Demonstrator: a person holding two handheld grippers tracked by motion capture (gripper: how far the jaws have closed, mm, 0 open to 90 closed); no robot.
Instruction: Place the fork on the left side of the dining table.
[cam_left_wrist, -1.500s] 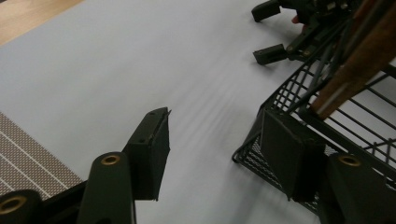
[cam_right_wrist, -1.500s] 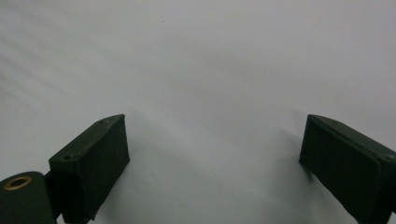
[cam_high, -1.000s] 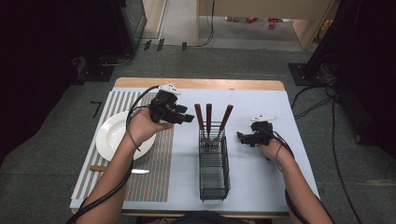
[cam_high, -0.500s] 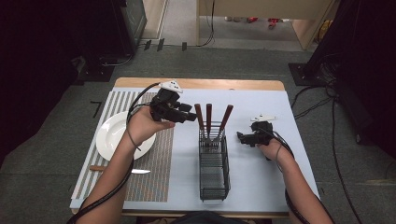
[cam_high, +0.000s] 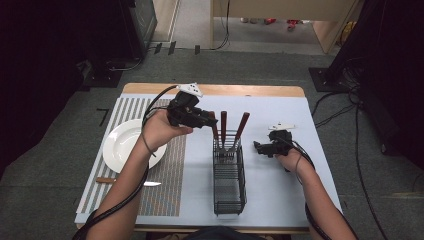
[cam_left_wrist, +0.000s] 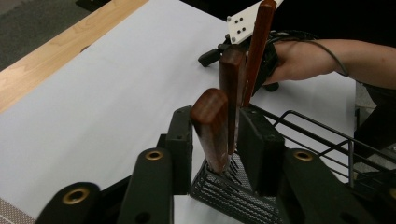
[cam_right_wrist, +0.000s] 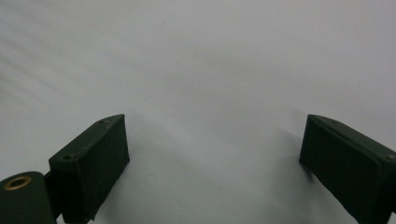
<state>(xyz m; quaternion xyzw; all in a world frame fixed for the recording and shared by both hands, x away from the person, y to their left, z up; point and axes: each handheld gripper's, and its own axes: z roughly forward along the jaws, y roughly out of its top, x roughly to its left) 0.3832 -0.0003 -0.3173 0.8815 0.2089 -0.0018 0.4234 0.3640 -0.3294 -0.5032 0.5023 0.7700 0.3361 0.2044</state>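
Note:
A black wire basket (cam_high: 229, 186) stands mid-table with three wooden-handled utensils upright in its far end. My left gripper (cam_high: 212, 121) is at the leftmost handle (cam_high: 215, 131). In the left gripper view the jaws of that gripper (cam_left_wrist: 217, 126) press close on either side of this brown handle (cam_left_wrist: 211, 128), with the other two handles (cam_left_wrist: 254, 51) just behind it. My right gripper (cam_high: 257, 146) rests low over the white table to the right of the basket. In the right gripper view, the gripper (cam_right_wrist: 215, 154) is wide open with nothing but bare tabletop between its jaws.
A white plate (cam_high: 122, 145) sits on a striped placemat (cam_high: 165, 180) at the left. A wooden-handled knife (cam_high: 127, 181) lies on the mat near the front. The table's wooden far edge (cam_high: 240, 90) runs behind the basket. Cables trail from both grippers.

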